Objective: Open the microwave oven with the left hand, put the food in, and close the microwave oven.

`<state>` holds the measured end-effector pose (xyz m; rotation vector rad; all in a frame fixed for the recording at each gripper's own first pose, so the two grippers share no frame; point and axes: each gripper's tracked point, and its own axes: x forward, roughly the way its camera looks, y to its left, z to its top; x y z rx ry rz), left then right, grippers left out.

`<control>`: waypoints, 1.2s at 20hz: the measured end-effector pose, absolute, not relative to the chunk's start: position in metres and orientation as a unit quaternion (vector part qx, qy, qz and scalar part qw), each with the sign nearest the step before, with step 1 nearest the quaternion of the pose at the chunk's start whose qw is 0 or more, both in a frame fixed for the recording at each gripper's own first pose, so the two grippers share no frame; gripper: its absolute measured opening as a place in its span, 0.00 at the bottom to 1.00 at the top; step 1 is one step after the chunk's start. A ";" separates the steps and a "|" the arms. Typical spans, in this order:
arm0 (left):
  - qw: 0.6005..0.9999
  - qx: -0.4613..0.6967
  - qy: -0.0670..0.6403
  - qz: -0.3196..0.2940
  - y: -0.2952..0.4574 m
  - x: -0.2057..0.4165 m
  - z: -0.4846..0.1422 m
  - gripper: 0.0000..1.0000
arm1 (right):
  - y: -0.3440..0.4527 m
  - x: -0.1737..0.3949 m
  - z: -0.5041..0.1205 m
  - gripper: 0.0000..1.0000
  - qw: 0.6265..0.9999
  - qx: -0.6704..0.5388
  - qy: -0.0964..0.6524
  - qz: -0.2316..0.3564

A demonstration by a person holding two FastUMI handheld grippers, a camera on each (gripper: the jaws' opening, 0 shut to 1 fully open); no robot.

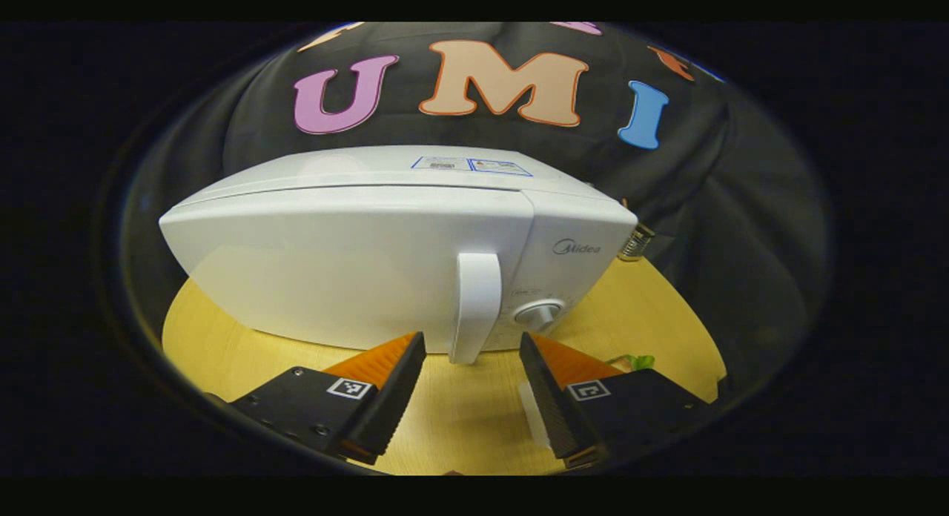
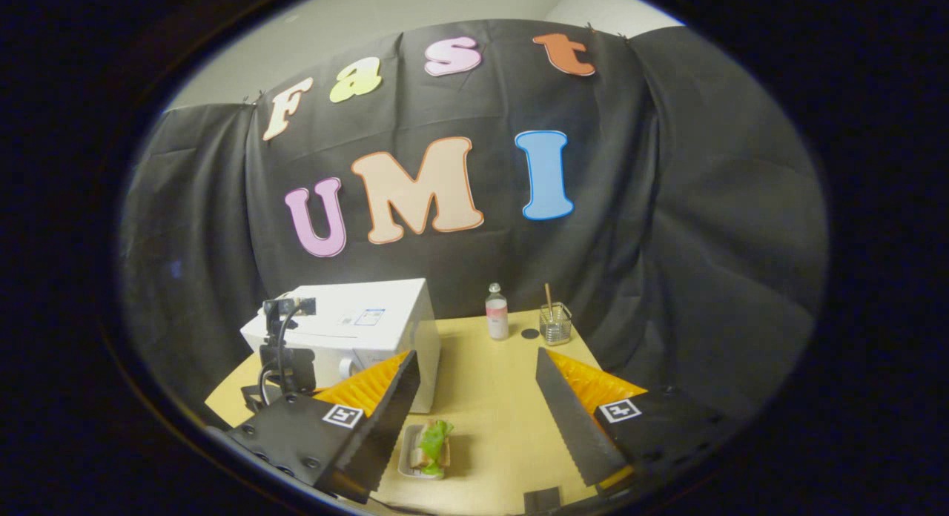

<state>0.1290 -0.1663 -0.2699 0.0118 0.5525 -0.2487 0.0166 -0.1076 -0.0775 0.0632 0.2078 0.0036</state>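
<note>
Microwave oven: the white box-shaped microwave oven (image 1: 385, 256) is seen standing on the yellow wooden table (image 1: 460, 412), with its door closed.
Handle: the white upright bar handle (image 1: 474, 305) lies straight ahead of the left gripper (image 1: 472, 353), its long axis vertical; it is framed by the gap of the jaws but not touched.
Left jaws: held wide open, nothing is gripped.
Food: a sandwich with green lettuce in a small white tray (image 2: 428, 449) lies on the table just in front of the microwave oven.
Right jaws: the right gripper (image 2: 478, 368) is held wide open and empty, above the food.
Nearer hand: the left one is judged nearer to the handle.
</note>
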 end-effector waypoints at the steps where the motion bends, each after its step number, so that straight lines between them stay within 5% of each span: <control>1: 0.955 0.011 0.272 -0.119 -0.165 0.132 -0.270 0.80 | -0.110 0.016 -0.080 0.99 0.994 0.032 0.108 0.002; 10: 0.954 -0.020 0.271 -0.125 -0.175 0.145 -0.273 0.64 | -0.132 0.011 -0.090 0.99 0.991 0.037 0.128 0.005; 15: 0.957 -0.052 0.269 -0.094 -0.170 0.150 -0.275 0.31 | -0.146 0.006 -0.098 0.99 0.989 0.045 0.141 0.004; 18: 0.957 -0.035 0.274 -0.086 -0.169 0.149 -0.276 0.34 | -0.150 0.004 -0.100 0.99 0.988 0.056 0.142 0.005; 19: 0.958 -0.029 0.274 -0.083 -0.169 0.150 -0.276 0.31 | -0.151 0.003 -0.102 0.92 0.988 0.060 0.142 0.004; 24: 0.961 -0.014 0.268 -0.064 -0.167 0.148 -0.276 0.24 | -0.159 -0.002 -0.108 0.92 0.987 0.072 0.146 -0.001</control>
